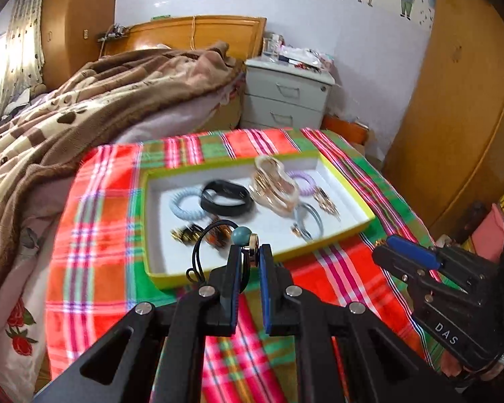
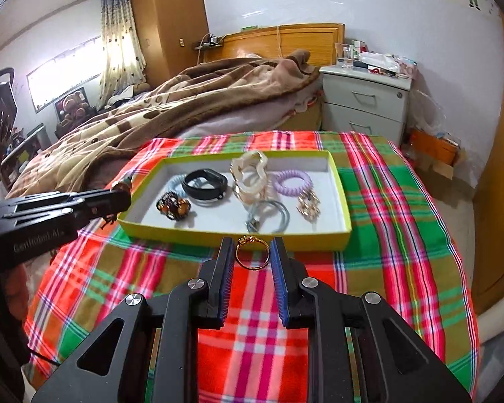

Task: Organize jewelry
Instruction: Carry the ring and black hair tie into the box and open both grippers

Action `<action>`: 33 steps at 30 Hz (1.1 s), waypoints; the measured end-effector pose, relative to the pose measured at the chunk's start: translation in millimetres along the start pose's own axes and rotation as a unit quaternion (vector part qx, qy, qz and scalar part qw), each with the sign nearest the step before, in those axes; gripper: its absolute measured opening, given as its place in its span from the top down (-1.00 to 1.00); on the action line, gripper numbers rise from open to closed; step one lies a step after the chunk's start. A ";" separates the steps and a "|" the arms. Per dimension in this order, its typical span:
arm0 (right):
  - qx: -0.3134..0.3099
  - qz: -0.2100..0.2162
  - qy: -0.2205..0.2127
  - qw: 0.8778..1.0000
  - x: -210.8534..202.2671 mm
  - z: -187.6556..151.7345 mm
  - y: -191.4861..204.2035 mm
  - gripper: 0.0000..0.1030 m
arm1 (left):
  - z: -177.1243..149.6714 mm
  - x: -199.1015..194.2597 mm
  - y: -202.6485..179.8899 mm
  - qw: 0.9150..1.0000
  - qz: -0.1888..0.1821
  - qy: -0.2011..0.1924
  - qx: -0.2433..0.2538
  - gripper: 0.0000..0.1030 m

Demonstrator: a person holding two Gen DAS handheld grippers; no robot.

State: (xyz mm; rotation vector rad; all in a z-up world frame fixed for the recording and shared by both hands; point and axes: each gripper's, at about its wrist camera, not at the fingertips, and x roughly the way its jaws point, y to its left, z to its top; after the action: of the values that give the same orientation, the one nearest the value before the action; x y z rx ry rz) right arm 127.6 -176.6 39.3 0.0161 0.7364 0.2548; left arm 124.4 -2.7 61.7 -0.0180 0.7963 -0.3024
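Observation:
My left gripper [image 1: 250, 252] is shut on a black hair tie with a teal bead [image 1: 241, 235], held above the near left corner of the yellow-rimmed box [image 1: 349, 230]. My right gripper [image 2: 252, 252] is shut on a gold ring [image 2: 252, 255], just in front of the box's near wall [image 2: 238, 240]. The box holds a black band [image 2: 203, 183], a blue coil tie [image 1: 184, 205], a purple coil tie [image 2: 290, 181], a cream hair claw [image 2: 250, 176], a grey-blue tie [image 2: 268, 216], a brown beaded piece [image 2: 173, 206] and a gold clip [image 2: 307, 208].
The box sits on a red and green plaid cloth [image 2: 386, 201]. A bed with a brown blanket [image 2: 184, 100] lies to the left. A white bedside cabinet [image 2: 363, 104] stands behind. A wooden wardrobe [image 1: 453, 100] is at the right.

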 end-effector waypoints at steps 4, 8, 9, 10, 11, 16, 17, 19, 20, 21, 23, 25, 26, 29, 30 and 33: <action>-0.004 0.009 0.001 1.000 10.8 11.0 7.8 0.56 | 14.5 3.0 13.1 1.000 0.010 -0.005 -0.003 0.79; -0.008 0.014 0.009 1.000 26.9 19.4 15.7 0.56 | 29.5 11.4 24.1 1.000 0.013 -0.004 -0.002 0.79; -0.007 0.017 0.014 1.000 33.2 21.8 17.5 0.56 | 33.2 14.5 26.3 1.000 0.013 -0.003 0.000 0.79; -0.007 0.017 0.015 1.000 36.9 22.8 18.1 0.56 | 36.1 17.5 28.4 1.000 0.013 -0.002 0.001 0.79; -0.008 0.018 0.016 1.000 40.6 24.4 19.1 0.56 | 39.2 21.9 31.6 1.000 0.015 0.002 -0.001 0.79; -0.007 0.023 0.034 0.999 64.7 30.0 21.5 0.56 | 49.9 43.0 43.1 1.000 0.019 0.015 -0.006 0.79; -0.007 0.025 0.038 0.999 69.0 31.2 21.3 0.56 | 51.5 48.6 45.4 1.000 0.020 0.019 -0.009 0.79; -0.008 0.026 0.045 0.999 77.1 31.6 23.1 0.56 | 52.9 59.8 48.4 0.999 0.019 0.029 -0.010 0.79; -0.009 0.028 0.048 0.998 80.3 31.6 23.7 0.56 | 53.2 66.4 49.5 0.999 0.021 0.036 -0.012 0.79; -0.010 0.028 0.052 0.998 83.7 31.2 23.8 0.56 | 53.2 70.6 49.4 0.999 0.021 0.040 -0.008 0.79; -0.012 0.027 0.058 0.998 89.9 30.5 23.3 0.56 | 51.9 79.9 47.3 0.999 0.020 0.049 -0.004 0.79; -0.012 0.028 0.067 0.997 95.8 29.8 22.5 0.56 | 50.3 88.9 47.0 0.998 0.019 0.057 -0.005 0.79; -0.013 0.029 0.069 0.997 97.6 29.1 22.7 0.56 | 49.6 92.8 47.2 0.998 0.019 0.061 -0.006 0.79; -0.019 0.031 0.077 0.996 102.8 27.8 24.2 0.56 | 46.5 100.6 48.6 0.997 0.019 0.070 -0.008 0.79; -0.021 0.031 0.080 0.996 104.8 27.4 24.9 0.56 | 45.2 102.6 48.7 0.997 0.019 0.073 -0.007 0.79; -0.023 0.032 0.085 0.996 109.6 27.4 26.0 0.56 | 41.2 108.3 49.3 0.996 0.018 0.083 -0.007 0.79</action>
State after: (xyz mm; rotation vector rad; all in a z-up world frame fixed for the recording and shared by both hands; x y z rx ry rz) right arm 218.0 -123.5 -10.3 -0.0252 0.9008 0.3378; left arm 237.7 10.8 8.4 0.0097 0.9625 -0.2661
